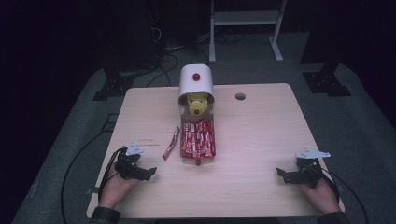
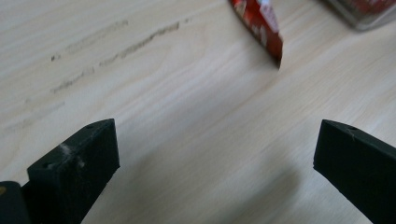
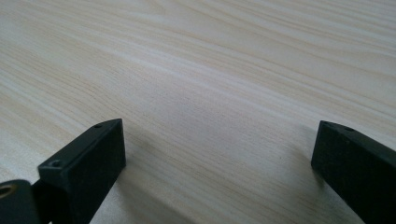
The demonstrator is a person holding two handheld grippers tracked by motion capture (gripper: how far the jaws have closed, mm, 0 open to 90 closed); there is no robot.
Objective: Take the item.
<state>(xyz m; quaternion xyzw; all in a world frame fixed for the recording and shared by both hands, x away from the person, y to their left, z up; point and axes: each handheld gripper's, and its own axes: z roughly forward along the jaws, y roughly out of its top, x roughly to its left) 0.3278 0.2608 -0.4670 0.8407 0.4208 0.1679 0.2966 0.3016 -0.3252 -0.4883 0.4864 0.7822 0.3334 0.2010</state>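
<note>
One loose red packet (image 1: 171,143), long and narrow with white lettering, lies flat on the tabletop (image 1: 261,140) just left of the clear tray, about midway between the far and near edges and somewhat left of centre. It runs slantwise, its near end pointing toward the near-left corner. In the left gripper view its lower tip (image 2: 261,25) shows at the top, well ahead of the jaws.

Just to its right stands one clear tray (image 1: 211,140) packed with more red packets (image 1: 198,137) of the same kind, set side by side; their exact number cannot be told. One of them pokes out over the tray's near end. At the tray's far end sits one white rounded cover (image 1: 196,80) with a red knob on top, and beneath its mouth a yellow piece carries a second red knob.

There are two grippers. The left gripper (image 1: 150,173) rests near the near-left corner, close to the loose packet but apart from it, jaws spread wide with nothing between them. The right gripper (image 1: 280,173) rests near the near-right corner, well apart from the tray, jaws likewise spread wide over bare wood.

One round hole (image 1: 240,96) is cut in the tabletop near the far edge, right of the cover.
</note>
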